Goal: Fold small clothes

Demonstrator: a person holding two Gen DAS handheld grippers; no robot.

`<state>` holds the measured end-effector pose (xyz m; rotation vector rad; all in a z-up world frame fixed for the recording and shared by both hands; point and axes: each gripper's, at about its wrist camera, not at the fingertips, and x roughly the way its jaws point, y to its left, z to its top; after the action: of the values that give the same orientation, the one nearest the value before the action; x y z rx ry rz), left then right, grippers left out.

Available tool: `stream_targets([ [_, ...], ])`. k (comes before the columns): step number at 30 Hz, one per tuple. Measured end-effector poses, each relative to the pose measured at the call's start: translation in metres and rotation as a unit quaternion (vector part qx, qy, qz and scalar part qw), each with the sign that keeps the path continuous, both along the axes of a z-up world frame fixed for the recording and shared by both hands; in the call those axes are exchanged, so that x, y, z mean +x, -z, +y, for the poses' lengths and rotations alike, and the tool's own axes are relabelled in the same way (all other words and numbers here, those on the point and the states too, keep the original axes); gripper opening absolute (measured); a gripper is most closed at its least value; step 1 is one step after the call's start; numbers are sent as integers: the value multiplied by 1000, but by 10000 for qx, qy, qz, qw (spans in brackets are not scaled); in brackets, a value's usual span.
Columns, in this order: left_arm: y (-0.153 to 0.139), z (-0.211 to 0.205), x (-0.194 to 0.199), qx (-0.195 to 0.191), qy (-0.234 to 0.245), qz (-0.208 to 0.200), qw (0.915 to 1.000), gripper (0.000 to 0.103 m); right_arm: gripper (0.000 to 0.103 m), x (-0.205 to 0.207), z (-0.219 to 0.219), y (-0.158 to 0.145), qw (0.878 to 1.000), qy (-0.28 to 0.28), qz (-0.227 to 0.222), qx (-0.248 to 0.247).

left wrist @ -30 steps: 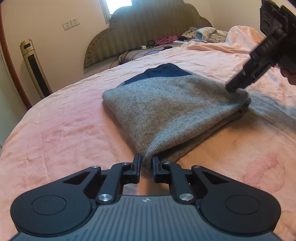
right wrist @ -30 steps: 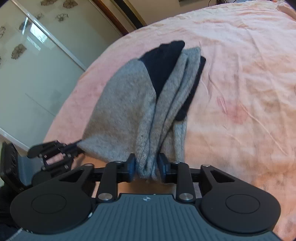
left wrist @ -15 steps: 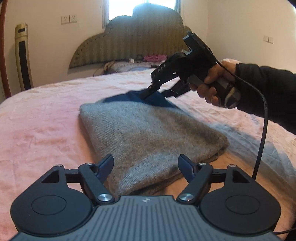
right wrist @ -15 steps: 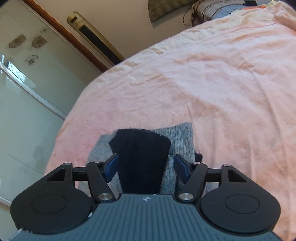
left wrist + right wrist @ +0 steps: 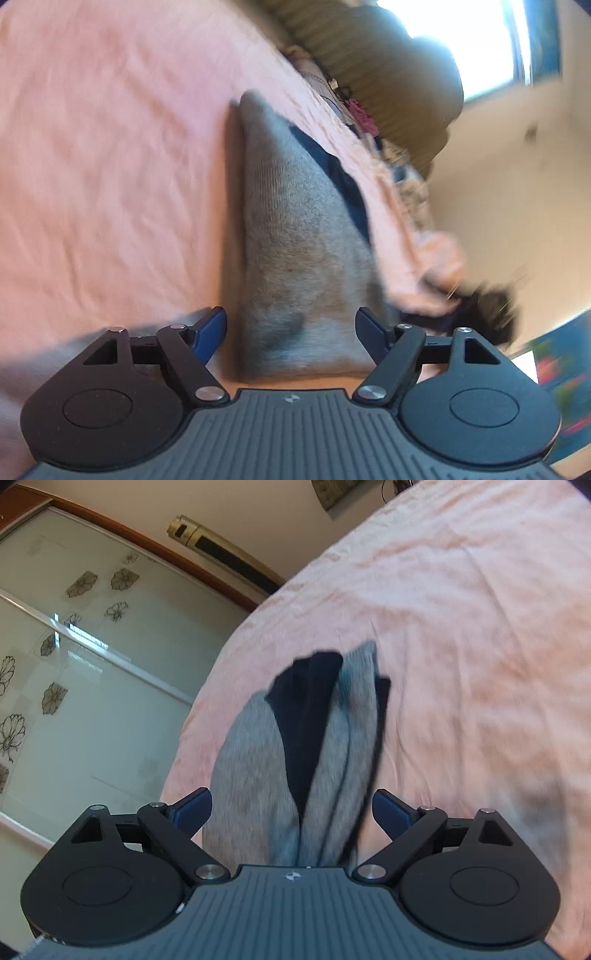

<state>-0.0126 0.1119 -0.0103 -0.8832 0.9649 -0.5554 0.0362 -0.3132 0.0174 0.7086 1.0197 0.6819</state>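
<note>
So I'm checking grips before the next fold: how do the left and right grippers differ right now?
The left gripper faces the grey sweater's smooth folded side; the right gripper faces its layered edges with the navy part showing. The left view is blurred, the right sharper. Both have jaws open around the sweater on the pink bedspread.

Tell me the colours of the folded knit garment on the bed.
Grey folded knit garment with navy parts, clearest in the right wrist view.

A bed (image 5: 461,627) under a wrinkled pink sheet carries a folded grey-and-navy garment (image 5: 258,760) lying directly on it; far off near the headboard (image 5: 388,74) lies blurred clutter.
</note>
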Motion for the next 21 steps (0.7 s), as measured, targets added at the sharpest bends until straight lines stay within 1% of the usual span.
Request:
stream_targets([
  [1, 3, 2, 3, -179, -19, 38, 9998, 76, 87, -9, 2, 5, 9998, -135, 144, -33],
  [2, 4, 0, 6, -247, 7, 72, 9997, 75, 84, -17, 6, 9, 9993, -271, 252, -84],
  [3, 5, -6, 9, -236, 102, 78, 9996, 75, 83, -26, 11, 10, 9991, -378, 196, -71],
  [4, 5, -14, 12, -149, 186, 54, 9997, 73, 83, -32, 18, 10, 9985, -498, 214, -6],
  [6, 5, -32, 17, 69, 420, 66, 9991, 60, 83, -35, 29, 9, 9981, -589, 190, 9],
  [7, 7, -41, 20, 239, 505, 123, 9984, 43, 76, -34, 34, 9, 9980, -612, 181, -13],
  [8, 8, -47, 22, 391, 532, 176, 9977, 19, 50, -31, 38, 11, 9977, -625, 244, -58],
  [9, 10, -51, 24, 492, 579, 247, 9968, 16, 30, -28, 41, 16, 9970, -637, 398, -171],
  [10, 10, -52, 24, 536, 554, 255, 9967, 13, 21, -28, 43, 18, 9968, -651, 416, -214],
  [11, 7, -52, 23, 576, 527, 222, 9967, 11, 21, -30, 42, 17, 9971, -661, 328, -173],
  [13, -7, -51, 13, 699, 567, 13, 9959, 10, 21, -39, 44, 8, 9967, -755, 120, -265],
  [15, -21, -50, 0, 776, 720, -176, 9942, 10, 21, -52, 43, -1, 9949, -972, -81, -275],
  [16, -22, -50, -6, 820, 814, -202, 9931, 11, 21, -59, 42, -2, 9942, -1028, -103, -298],
  [17, -20, -49, -13, 991, 923, -219, 9905, 12, 23, -64, 42, 1, 9942, -1015, -54, -364],
  [18, -15, -51, -17, 1211, 976, -210, 9876, 12, 28, -68, 41, 5, 9947, -936, 30, -428],
  [19, -9, -50, -20, 1309, 967, -167, 9865, 14, 34, -71, 36, 10, 9960, -824, 63, -352],
  [20, -4, -44, -22, 1089, 910, -125, 9898, 19, 43, -74, 30, 12, 9972, -729, 97, -128],
  [21, -2, -39, -22, 856, 820, -4, 9930, 22, 49, -77, 25, 11, 9979, -632, 114, 49],
])
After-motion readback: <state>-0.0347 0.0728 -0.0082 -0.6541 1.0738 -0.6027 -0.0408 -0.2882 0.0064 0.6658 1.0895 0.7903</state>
